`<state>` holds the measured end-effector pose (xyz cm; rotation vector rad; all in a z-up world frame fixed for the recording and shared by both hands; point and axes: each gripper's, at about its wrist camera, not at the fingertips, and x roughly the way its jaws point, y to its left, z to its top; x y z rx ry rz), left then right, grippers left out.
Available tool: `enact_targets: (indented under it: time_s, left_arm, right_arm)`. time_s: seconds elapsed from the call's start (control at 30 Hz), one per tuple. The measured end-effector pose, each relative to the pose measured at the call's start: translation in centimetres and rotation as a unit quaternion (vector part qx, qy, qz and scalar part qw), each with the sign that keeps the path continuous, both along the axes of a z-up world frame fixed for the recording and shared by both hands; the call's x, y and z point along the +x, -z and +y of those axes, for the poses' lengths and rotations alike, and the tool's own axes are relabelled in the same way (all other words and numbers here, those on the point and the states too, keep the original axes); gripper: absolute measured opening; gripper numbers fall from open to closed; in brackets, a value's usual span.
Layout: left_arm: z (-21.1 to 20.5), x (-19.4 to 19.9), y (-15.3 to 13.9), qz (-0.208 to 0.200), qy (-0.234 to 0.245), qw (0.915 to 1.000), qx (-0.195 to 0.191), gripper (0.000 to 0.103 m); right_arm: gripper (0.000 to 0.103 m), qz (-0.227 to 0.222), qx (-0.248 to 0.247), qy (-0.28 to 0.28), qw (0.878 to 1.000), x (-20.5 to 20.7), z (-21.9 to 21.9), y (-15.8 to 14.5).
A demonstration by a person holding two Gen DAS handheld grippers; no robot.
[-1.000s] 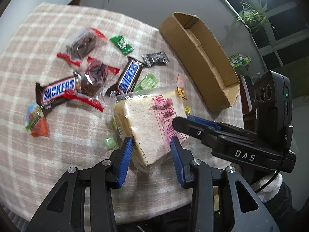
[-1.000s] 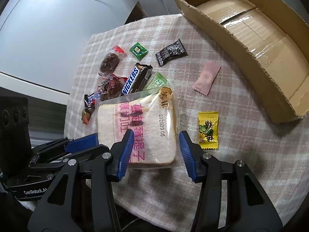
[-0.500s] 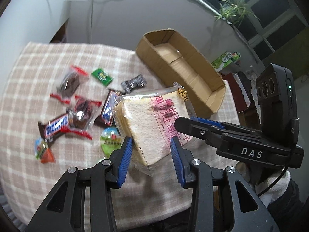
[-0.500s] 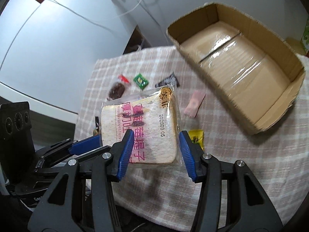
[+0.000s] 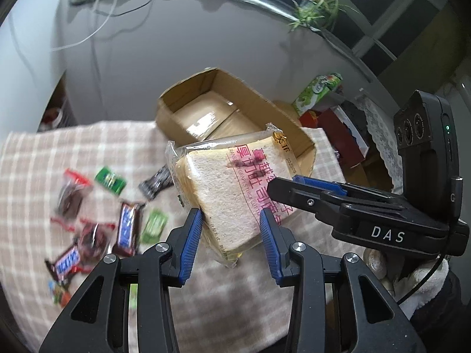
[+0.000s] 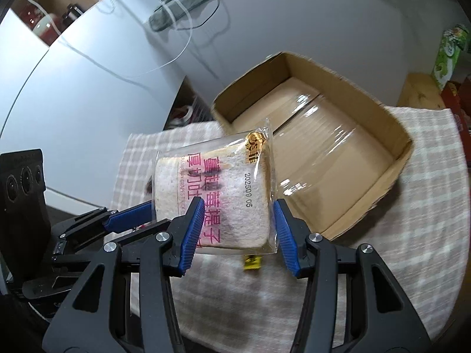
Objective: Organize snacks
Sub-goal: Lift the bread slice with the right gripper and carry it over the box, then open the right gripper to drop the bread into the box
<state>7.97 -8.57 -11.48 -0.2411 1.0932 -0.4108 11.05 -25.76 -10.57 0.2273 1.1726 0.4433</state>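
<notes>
A clear bag of thick sliced bread (image 5: 229, 188) with pink print hangs in the air above the checked tablecloth (image 5: 35, 158). My left gripper (image 5: 231, 220) is shut on its lower corner. My right gripper (image 6: 239, 214) is shut on the bag's (image 6: 217, 191) near edge, beside the left gripper (image 6: 153, 214). Just beyond the bag, the open cardboard box (image 6: 323, 147) is empty. Loose snacks lie on the cloth to the left: two Snickers bars (image 5: 128, 229), a green candy (image 5: 110, 179), a black packet (image 5: 156, 182) and red-ended sweets (image 5: 70, 197). Under the bag lies a yellow candy (image 6: 251, 261).
A green carton (image 5: 318, 91) and a red box (image 5: 338, 129) stand behind the table at the right. A potted plant (image 5: 315, 11) sits on a ledge above. Cables hang down the grey wall. The table's front edge runs just below the grippers.
Both grippers have lifted the bread bag off the cloth and carried it up and toward the cardboard box. The loose snacks stayed put and now look farther away.
</notes>
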Motion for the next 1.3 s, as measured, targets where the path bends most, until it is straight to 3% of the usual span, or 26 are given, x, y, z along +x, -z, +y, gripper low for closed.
enact_targets:
  time_s: [0.37,0.77,1.03,1.3]
  left_arm:
    - [-4.6,4.3,0.1,-0.017,0.046,0.9987,0.01,0.038]
    - [-7.9,6.8,3.2,0.004,0.069,0.9973,0.022,0.037]
    - [-8.2,6.4,3.3,0.001,0.075,0.9965,0.037,0.037]
    - [-6.7,6.3,2.4,-0.002,0.062,0.9977,0.027,0.037]
  right_arm:
    - [0.051,-0.006,-0.03,0.038,0.999,3.2,-3.4,1.3]
    - [0.05,0.015,-0.062,0.067,0.996,5.0,-6.2,4.6]
    - [0.05,0.009,-0.067,0.069,0.995,4.7,-6.5,4.6]
    - [0.05,-0.004,-0.07,0.06,0.996,3.6,-5.8,3.3]
